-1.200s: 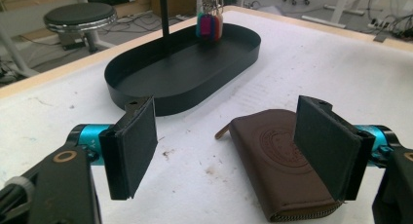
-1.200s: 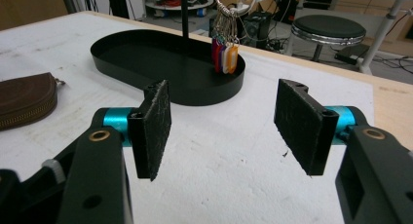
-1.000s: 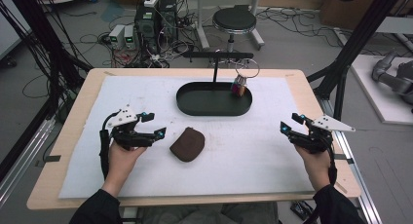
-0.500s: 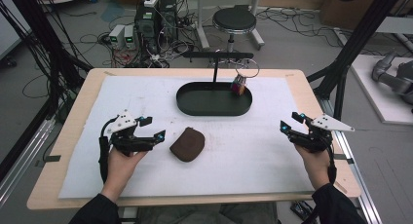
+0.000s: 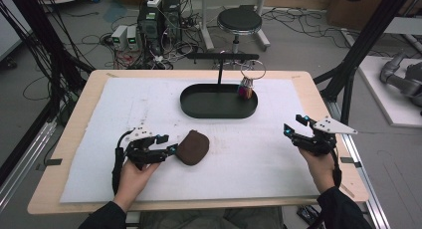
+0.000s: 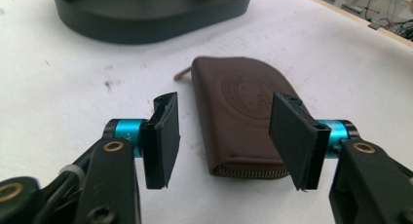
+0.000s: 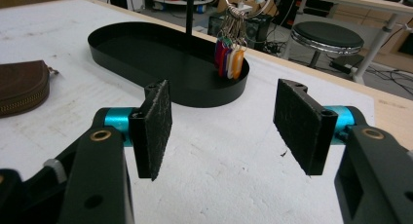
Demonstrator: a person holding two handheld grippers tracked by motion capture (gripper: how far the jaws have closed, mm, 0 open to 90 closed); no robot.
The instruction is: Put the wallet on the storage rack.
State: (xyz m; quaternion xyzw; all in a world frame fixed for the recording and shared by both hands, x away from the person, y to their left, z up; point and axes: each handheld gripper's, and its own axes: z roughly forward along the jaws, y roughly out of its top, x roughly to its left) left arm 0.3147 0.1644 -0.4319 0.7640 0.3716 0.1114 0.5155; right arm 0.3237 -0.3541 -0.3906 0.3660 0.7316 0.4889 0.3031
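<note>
Left tool closing astride pouch (pads apart).

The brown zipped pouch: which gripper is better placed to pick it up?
Left. The left gripper has its jaws around the brown zipped pouch, closing, pads not yet pressing. The right gripper hovers far away.

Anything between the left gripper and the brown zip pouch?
Nothing visible. The left gripper has the brown leather zip pouch lying straight ahead on the white table cover, its near zip edge about level with the two pads. The jaws have just been closing, and a gap shows at the left pad.
</note>
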